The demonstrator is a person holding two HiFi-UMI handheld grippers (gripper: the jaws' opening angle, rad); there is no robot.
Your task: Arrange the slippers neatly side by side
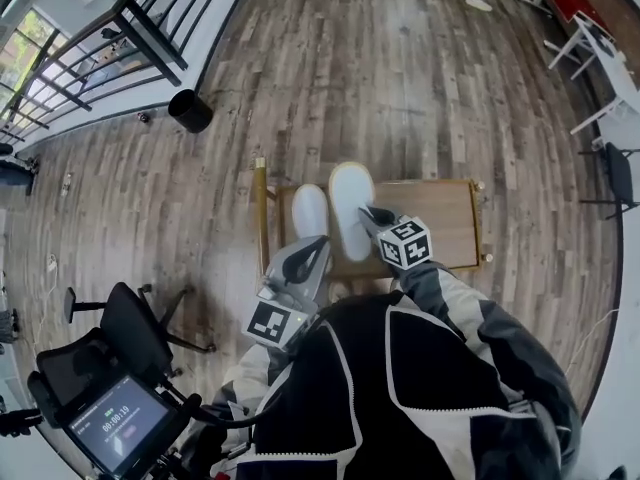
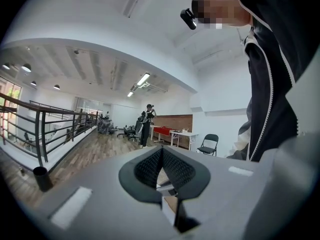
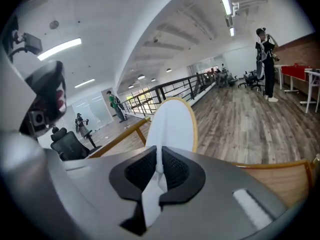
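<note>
L gripper [image 1: 320, 244] closed; R gripper [image 1: 370, 213] clamping.

The table [image 1: 445, 213] lies bare to the right of the slippers [image 1: 350, 203].

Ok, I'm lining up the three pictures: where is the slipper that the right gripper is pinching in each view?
Head view: held slipper at middle, over the wooden table, gripped by the right gripper.
Left gripper view: not made out.
Right gripper view: held slipper at centre, rising from the jaws shut on it.
Shared landmark: black railing.
</note>
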